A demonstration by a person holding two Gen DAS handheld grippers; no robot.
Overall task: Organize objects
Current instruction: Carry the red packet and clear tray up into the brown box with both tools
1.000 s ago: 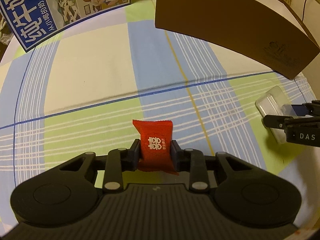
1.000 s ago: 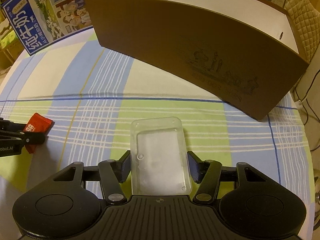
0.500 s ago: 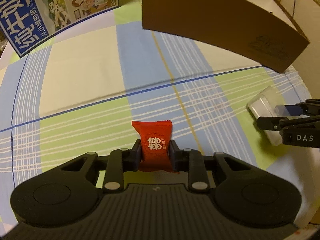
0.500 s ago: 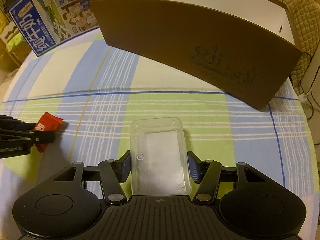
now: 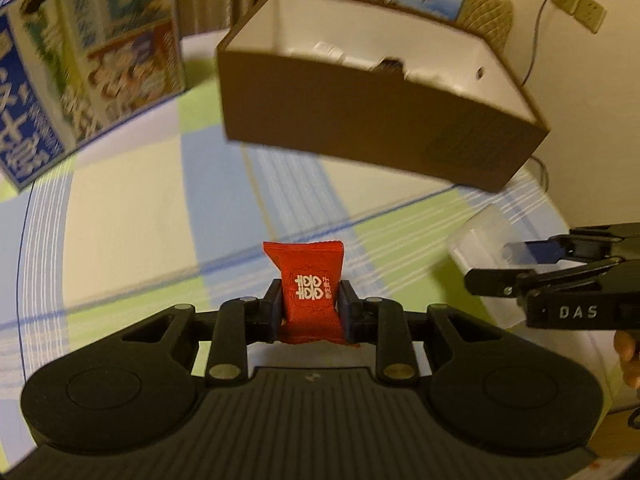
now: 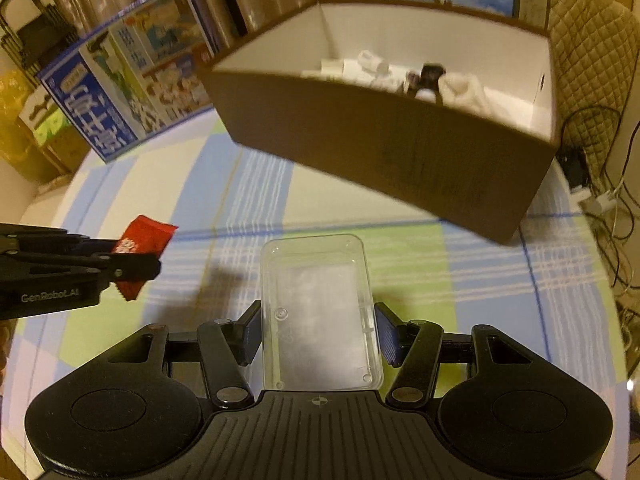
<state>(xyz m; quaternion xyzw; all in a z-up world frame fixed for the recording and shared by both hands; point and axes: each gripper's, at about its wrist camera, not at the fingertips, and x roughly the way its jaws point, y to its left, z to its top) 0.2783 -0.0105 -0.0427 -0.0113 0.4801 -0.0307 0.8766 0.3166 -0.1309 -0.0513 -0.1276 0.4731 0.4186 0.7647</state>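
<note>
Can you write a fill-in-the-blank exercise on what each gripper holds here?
1. The left gripper is shut on a ____ candy packet.
2. The right gripper is shut on a clear plastic ____.
3. Beyond both stands an open brown ____, with small items inside.

Missing words: red; case; cardboard box

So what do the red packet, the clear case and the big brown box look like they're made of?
Red packet: glossy plastic film, judging by its crimped ends and printed sheen. Clear case: rigid transparent plastic, moulded corners. Brown box: matte cardboard, probably, with a white inner lining.
</note>
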